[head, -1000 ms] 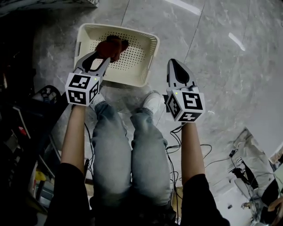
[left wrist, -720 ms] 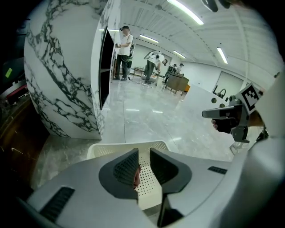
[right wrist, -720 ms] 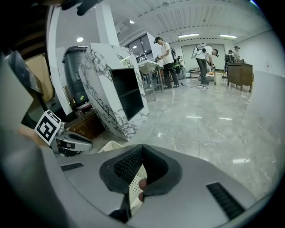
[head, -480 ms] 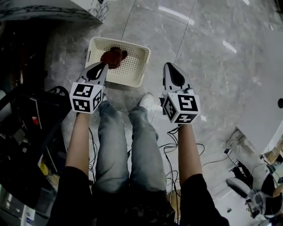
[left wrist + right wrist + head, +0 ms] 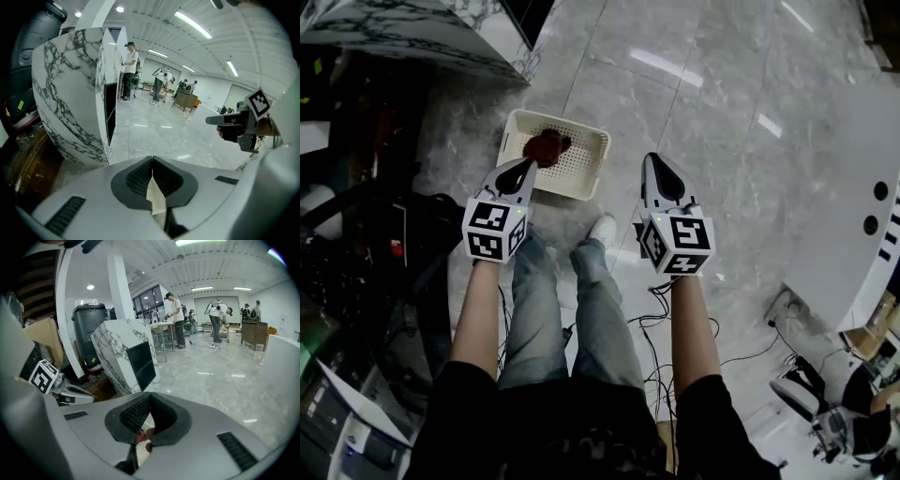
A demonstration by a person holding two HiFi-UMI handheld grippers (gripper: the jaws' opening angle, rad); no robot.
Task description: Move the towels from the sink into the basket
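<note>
From the head view, looking down over the person, the cream perforated basket (image 5: 581,141) sits on the grey marble floor (image 5: 722,122) just ahead of their feet, with one white shoe (image 5: 602,228) showing below it. A reddish-brown towel (image 5: 546,146) lies bunched inside the basket, towards its left end. The left gripper (image 5: 528,165) is held above the basket's near edge, its tip pointing at the towel but well clear of it. The right gripper (image 5: 650,159) is held to the right of the basket, over bare floor. A marble-faced counter (image 5: 412,33) stands at the upper left, and cables (image 5: 675,319) trail across the floor by the person's legs.

In the left gripper view, its jaws have just been closing and are now pressed together with nothing between them. A sliver of the basket's perforated wall shows through the gap below the pads. The marble-faced counter rises at the left, people (image 5: 130,70) stand far down the hall, and the right gripper shows at the right edge.

In the right gripper view, its jaws also meet at the tip and are empty. A bit of towel and basket shows below the pads. A grey bin (image 5: 89,319) stands behind the counter.
</note>
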